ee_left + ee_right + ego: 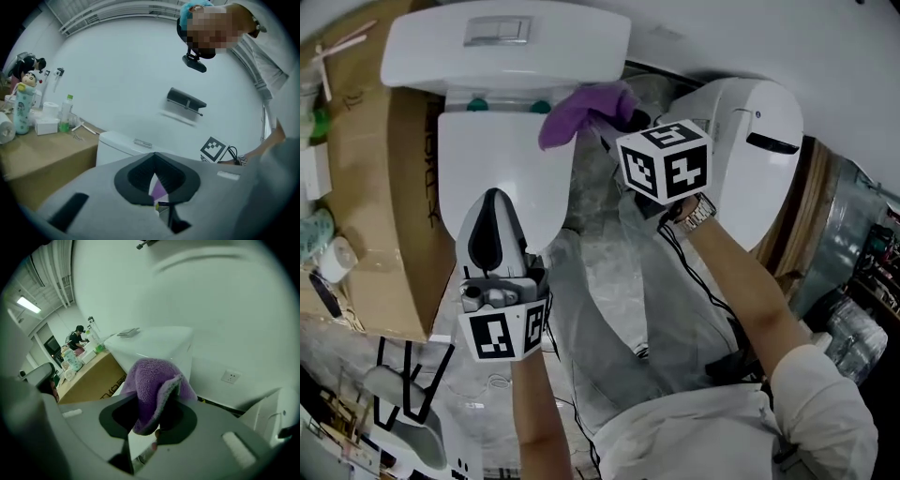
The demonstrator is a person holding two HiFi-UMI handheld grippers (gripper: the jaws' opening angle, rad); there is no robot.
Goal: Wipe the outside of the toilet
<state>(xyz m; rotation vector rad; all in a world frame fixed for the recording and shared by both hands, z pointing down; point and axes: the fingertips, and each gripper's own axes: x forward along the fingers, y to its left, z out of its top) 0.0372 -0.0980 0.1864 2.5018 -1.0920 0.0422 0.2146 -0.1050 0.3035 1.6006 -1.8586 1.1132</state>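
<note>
A white toilet stands below me with its lid [502, 159] down and its tank [506, 56] at the top of the head view. A purple cloth [577, 112] hangs at the tank's right lower corner, beside the lid's back edge. My right gripper [614, 127] is shut on it, and in the right gripper view the cloth [157, 385] bulges out of the jaws in front of the tank [150, 345]. My left gripper [492, 202] hovers over the front of the lid, shut with nothing in it. Its view looks up at the tank [126, 143].
A big cardboard box [366, 169] stands against the toilet's left side, with bottles [65, 115] and paper rolls on top. A second white toilet [750, 141] sits to the right. Clear plastic sheeting [600, 281] and cables lie between them. A wall socket [230, 376] is behind.
</note>
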